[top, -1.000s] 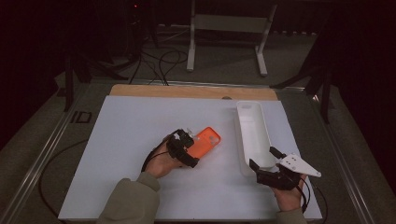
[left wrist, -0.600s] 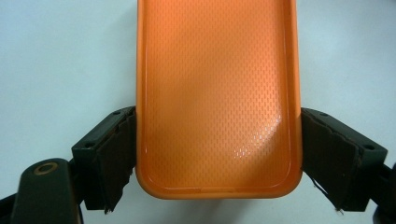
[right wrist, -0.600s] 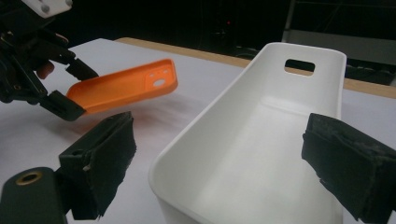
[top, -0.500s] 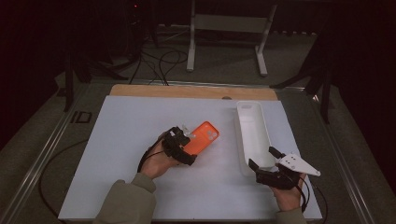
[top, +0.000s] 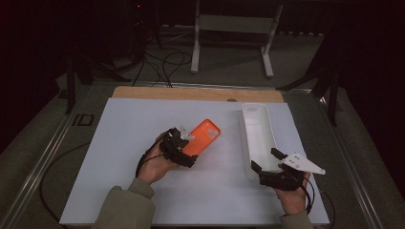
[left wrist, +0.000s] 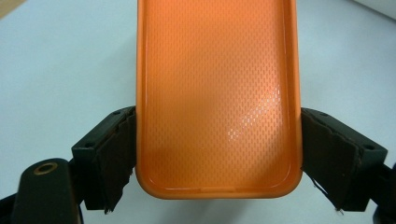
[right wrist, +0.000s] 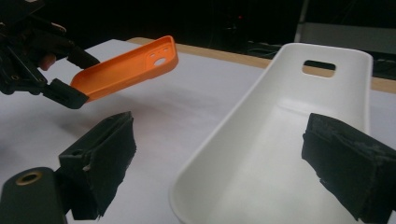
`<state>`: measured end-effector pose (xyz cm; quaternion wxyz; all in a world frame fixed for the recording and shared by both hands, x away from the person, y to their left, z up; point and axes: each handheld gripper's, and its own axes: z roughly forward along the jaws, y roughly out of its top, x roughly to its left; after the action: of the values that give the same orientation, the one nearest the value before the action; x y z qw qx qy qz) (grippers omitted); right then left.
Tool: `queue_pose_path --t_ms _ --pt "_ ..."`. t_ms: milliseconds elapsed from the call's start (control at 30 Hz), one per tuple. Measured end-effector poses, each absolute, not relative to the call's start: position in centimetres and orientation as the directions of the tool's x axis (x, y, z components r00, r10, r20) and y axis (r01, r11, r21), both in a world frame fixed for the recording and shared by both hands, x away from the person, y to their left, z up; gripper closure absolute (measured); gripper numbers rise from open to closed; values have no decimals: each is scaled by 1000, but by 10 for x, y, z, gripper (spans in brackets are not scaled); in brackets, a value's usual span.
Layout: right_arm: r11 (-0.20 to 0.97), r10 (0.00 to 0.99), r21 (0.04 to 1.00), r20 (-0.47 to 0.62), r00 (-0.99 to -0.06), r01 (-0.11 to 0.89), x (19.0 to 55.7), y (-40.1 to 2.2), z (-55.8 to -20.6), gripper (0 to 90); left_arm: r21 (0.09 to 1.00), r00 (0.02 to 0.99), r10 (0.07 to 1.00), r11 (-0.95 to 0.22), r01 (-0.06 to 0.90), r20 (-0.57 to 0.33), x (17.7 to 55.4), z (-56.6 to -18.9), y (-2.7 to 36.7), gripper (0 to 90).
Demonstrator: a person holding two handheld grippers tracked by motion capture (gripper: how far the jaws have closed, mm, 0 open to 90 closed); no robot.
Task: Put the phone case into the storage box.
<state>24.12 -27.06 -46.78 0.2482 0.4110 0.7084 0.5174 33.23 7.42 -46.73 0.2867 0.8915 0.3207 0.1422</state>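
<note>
An orange phone case (top: 203,137) is held off the white table mat (top: 119,143), its far end tilted upward. My left gripper (top: 184,148) is shut on its near end. In the left gripper view both pads press the long sides of the orange case (left wrist: 218,84), hollow side up. A white phone case (top: 255,129) lies hollow side up at the right of the mat. My right gripper (top: 265,160) stands open at its near end. In the right gripper view its pads (right wrist: 109,154) stand wide apart around the white case (right wrist: 289,107). The left gripper (right wrist: 70,77) shows there with the orange case (right wrist: 126,72).
A wooden strip (top: 191,93) runs along the mat's far edge. Behind the table, a white stand's legs (top: 234,43) and cables (top: 162,62) lie on the dark floor. Bare mat stretches left of the left hand.
The left gripper has risen a little with the orange case and drifted slightly left. The right gripper has stayed where it was by the white case.
</note>
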Motion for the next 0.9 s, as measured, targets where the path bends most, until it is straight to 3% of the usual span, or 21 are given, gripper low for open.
queue_pose_path --t_ms 900 --pt "94 756 911 198 -624 402 274 -247 -442 90 664 745 651 -623 414 146 314 -446 82 169"
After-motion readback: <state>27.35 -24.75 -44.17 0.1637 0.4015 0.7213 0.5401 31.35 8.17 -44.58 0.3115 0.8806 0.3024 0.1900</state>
